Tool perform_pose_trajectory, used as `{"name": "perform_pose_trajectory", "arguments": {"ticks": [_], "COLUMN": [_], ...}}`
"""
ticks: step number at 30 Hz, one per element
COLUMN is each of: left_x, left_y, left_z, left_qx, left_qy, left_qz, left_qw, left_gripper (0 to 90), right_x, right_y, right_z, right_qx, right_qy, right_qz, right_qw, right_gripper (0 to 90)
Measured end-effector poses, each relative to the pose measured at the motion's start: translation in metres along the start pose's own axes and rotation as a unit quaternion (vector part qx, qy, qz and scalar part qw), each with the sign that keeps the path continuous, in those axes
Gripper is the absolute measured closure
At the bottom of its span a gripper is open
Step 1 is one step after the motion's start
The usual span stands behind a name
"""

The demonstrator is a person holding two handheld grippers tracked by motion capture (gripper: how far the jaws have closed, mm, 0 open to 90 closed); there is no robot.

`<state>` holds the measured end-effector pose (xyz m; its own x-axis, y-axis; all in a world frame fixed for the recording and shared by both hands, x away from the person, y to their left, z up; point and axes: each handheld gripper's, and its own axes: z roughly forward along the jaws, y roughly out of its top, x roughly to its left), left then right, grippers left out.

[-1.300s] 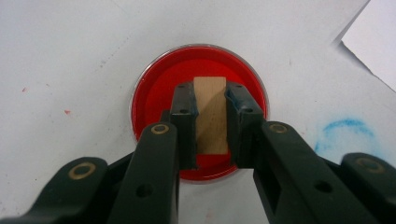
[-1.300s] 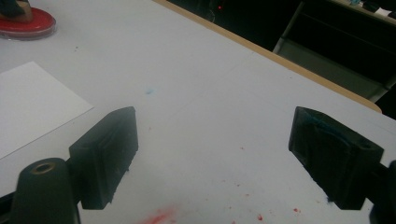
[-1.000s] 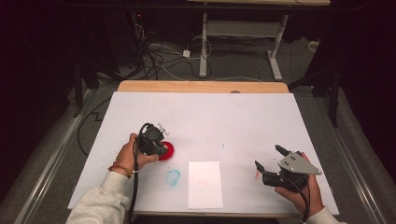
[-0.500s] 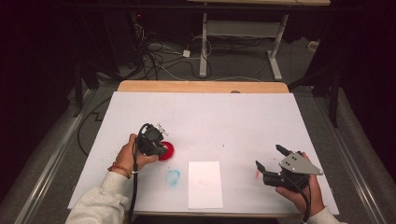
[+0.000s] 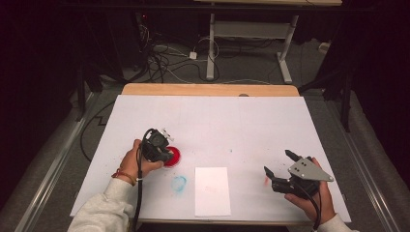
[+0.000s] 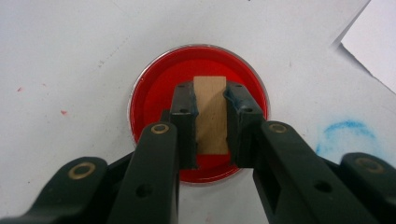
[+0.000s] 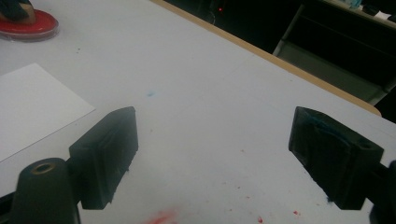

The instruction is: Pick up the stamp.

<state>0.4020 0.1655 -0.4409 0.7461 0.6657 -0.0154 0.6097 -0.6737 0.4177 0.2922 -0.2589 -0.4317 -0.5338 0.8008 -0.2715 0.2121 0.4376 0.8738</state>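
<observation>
Left gripper [image 6: 211, 122]: jaws clamped on wooden block [image 6: 211, 119], over red dish [image 6: 154, 100].
Right gripper [image 7: 212, 158]: jaws apart, holding nothing, well right of red dish.
White paper [image 5: 212, 190]: just right-below red dish.

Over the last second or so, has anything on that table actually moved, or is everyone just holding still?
Nothing has visibly changed. The left gripper stays shut on the wooden block, holding it down in the red dish. The right gripper still hangs open over the white table cover, holding nothing. The sheet of paper and the blue smudge lie where they were.
</observation>
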Motion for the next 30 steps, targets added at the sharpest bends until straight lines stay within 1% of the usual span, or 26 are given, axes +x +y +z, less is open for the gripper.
{"name": "perform_pose_trajectory", "arguments": {"ticks": [1, 5, 9, 11, 13, 15, 16, 18, 20, 23, 25, 27, 30], "left_x": [0.000, -0.001, 0.002, 0.002, 0.000, -0.004, -0.006, -0.009, -0.011, -0.013, -0.013, -0.013, -0.014], "left_y": [0.000, 0.000, -0.001, -0.001, -0.002, -0.002, -0.003, -0.004, -0.005, -0.007, -0.008, -0.009, -0.008], "left_z": [0.000, -0.001, -0.003, -0.007, -0.015, -0.025, -0.031, -0.040, -0.048, -0.056, -0.061, -0.066, -0.070], "left_qx": [-0.001, 0.000, -0.007, -0.014, -0.030, -0.042, -0.048, -0.062, -0.071, -0.079, -0.082, -0.091, -0.097], "left_qy": [-0.001, 0.004, -0.008, -0.014, -0.011, 0.001, 0.008, 0.011, 0.018, 0.021, 0.020, 0.021, 0.019], "left_qz": [-0.001, 0.001, -0.008, -0.008, -0.007, -0.003, -0.002, 0.004, 0.006, 0.009, 0.011, 0.010, 0.015], "left_qw": [1.0000, 1.0000, 0.9999, 0.9998, 0.9995, 0.9991, 0.9988, 0.9980, 0.9973, 0.9966, 0.9964, 0.9956, 0.9950], "left_gripper": [73.9, 73.8, 73.8, 73.8, 73.8, 73.8, 73.8, 73.8, 73.8, 73.8, 73.7, 73.7, 73.7], "right_x": [0.000, 0.000, -0.002, -0.003, -0.003, -0.003, -0.003, -0.003, -0.003, -0.002, -0.002, -0.003, -0.004], "right_y": [0.000, 0.000, 0.000, -0.001, 0.000, 0.000, 0.000, 0.000, 0.001, 0.001, 0.001, 0.001, 0.001], "right_z": [0.000, 0.000, -0.001, -0.001, -0.001, -0.002, -0.003, -0.003, -0.003, -0.002, -0.002, -0.002, -0.001], "right_qx": [0.000, 0.001, 0.001, 0.001, -0.001, -0.001, -0.001, -0.002, -0.002, -0.002, 0.000, 0.000, 0.000], "right_qy": [0.000, -0.002, -0.002, -0.002, -0.003, -0.003, -0.003, -0.003, -0.004, -0.003, -0.003, -0.003, -0.006], "right_qz": [-0.003, -0.001, 0.002, 0.002, 0.002, 0.003, 0.001, 0.000, 0.000, -0.004, -0.002, -0.002, -0.001], "right_qw": [1.0000, 1.0000, 1.0000, 1.0000, 1.0000, 1.0000, 1.0000, 1.0000, 1.0000, 1.0000, 1.0000, 1.0000, 1.0000], "right_gripper": [16.1, 16.2, 16.2, 16.2, 16.1, 16.1, 16.2, 16.2, 16.2, 16.2, 16.2, 16.2, 16.2]}}
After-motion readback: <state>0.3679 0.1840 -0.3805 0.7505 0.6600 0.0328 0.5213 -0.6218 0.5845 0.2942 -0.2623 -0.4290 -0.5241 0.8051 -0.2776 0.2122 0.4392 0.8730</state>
